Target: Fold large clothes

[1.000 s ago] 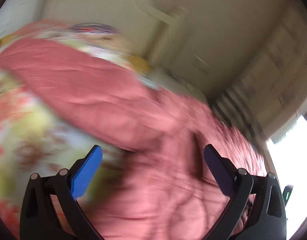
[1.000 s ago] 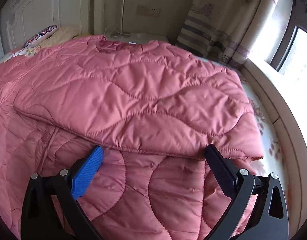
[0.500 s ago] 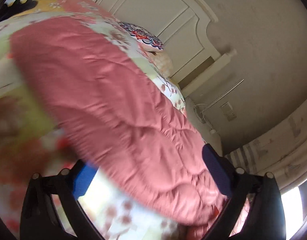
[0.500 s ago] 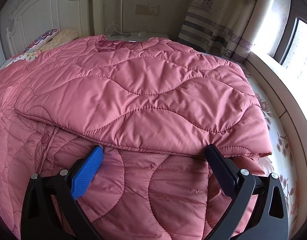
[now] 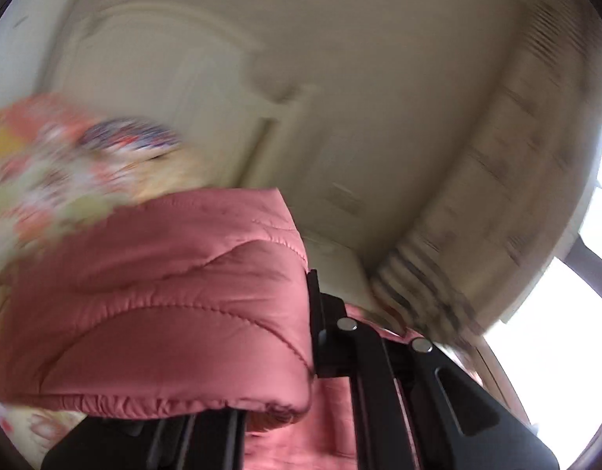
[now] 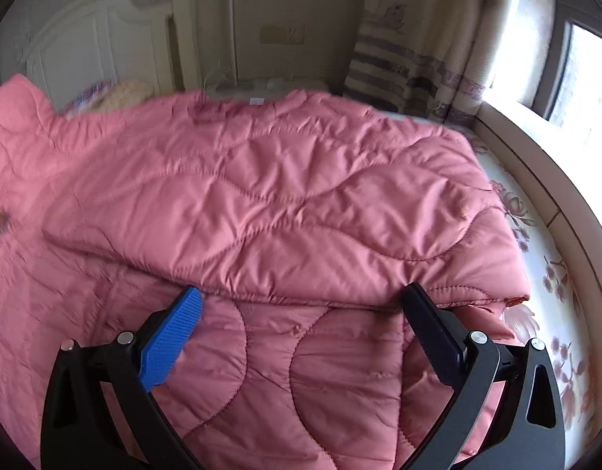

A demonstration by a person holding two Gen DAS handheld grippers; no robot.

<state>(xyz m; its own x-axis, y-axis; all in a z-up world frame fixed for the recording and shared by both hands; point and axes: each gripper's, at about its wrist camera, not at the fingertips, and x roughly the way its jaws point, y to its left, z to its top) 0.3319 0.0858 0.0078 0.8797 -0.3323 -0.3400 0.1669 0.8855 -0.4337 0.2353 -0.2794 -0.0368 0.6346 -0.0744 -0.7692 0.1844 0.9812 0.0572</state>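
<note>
A large pink quilted coat [image 6: 285,203] lies spread on the bed, one part folded over its middle. My right gripper [image 6: 301,325] is open just above the coat's lower half, its blue pad [image 6: 169,337] near the folded edge. In the left wrist view my left gripper [image 5: 301,337] is shut on a sleeve [image 5: 164,305] of the coat and holds it lifted; its left finger is hidden by the fabric. The raised sleeve also shows in the right wrist view [image 6: 15,117] at the far left.
The bed has a floral sheet [image 6: 552,274], bare at the right. A white headboard [image 6: 89,51] and a pillow [image 6: 120,92] are at the back. A striped curtain [image 6: 414,58] and a bright window [image 6: 575,78] are at the right.
My left gripper has closed on the coat's sleeve and lifted it; the view swings with motion blur. My right gripper stays open and nearly still.
</note>
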